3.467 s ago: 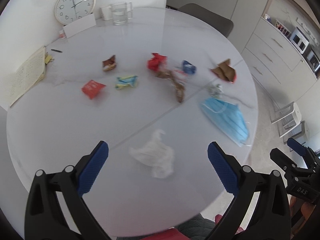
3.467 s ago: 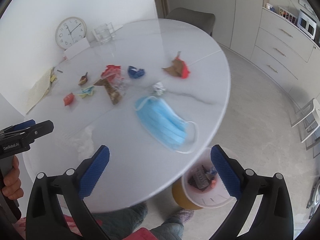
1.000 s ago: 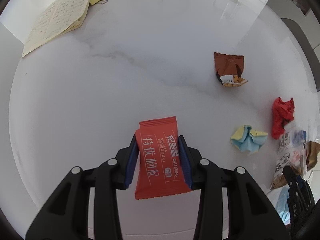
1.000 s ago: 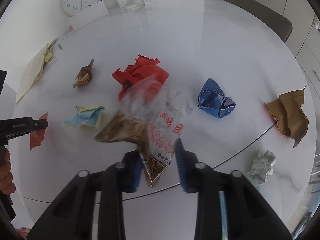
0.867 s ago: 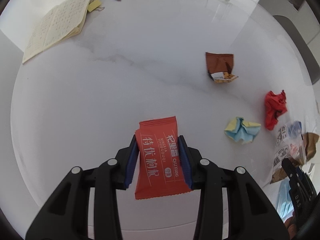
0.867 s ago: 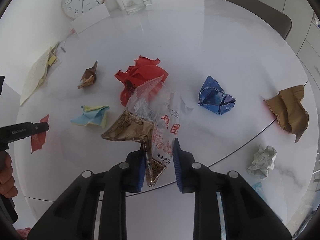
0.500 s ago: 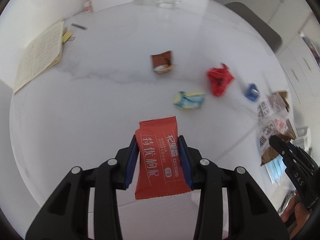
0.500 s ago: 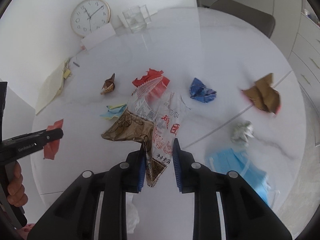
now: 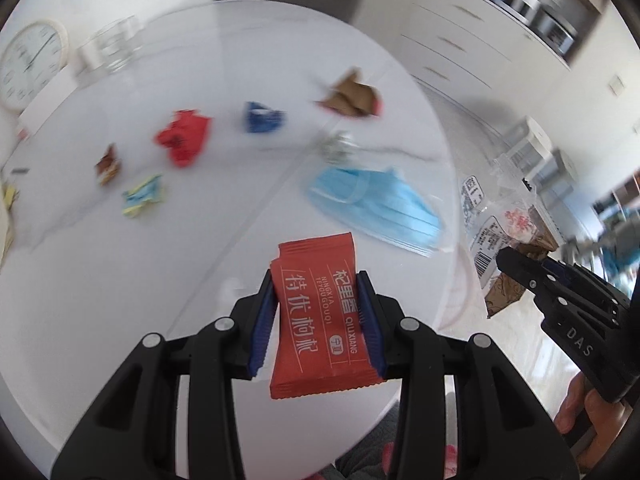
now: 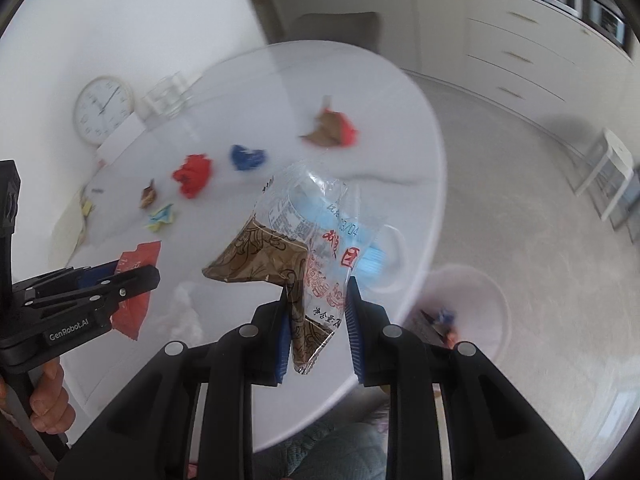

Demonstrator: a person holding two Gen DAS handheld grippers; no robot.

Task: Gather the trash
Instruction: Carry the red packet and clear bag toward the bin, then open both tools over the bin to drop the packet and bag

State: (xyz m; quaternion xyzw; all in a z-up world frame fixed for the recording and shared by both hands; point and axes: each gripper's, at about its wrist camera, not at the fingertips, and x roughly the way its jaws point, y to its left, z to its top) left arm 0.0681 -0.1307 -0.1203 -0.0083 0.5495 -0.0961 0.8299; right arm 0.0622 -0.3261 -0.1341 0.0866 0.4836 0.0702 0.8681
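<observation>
**Both claws loaded, bin's off to the right**

Left gripper (image 9: 318,312) is clamped on a red snack sachet (image 9: 320,316), long axis running straight out along the fingers. Right gripper (image 10: 318,318) is pinched on a clear-and-brown wrapper (image 10: 298,248) that flops up and left. The bin (image 10: 466,312) sits low, just right of the right claw, off the table (image 10: 392,136) edge, so I'd guess that one dumps first.

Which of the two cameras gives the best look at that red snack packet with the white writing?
The left wrist view: the red packet fills the centre, its print readable. The right wrist view shows it edge-on and partly hidden by the left tool.
</observation>
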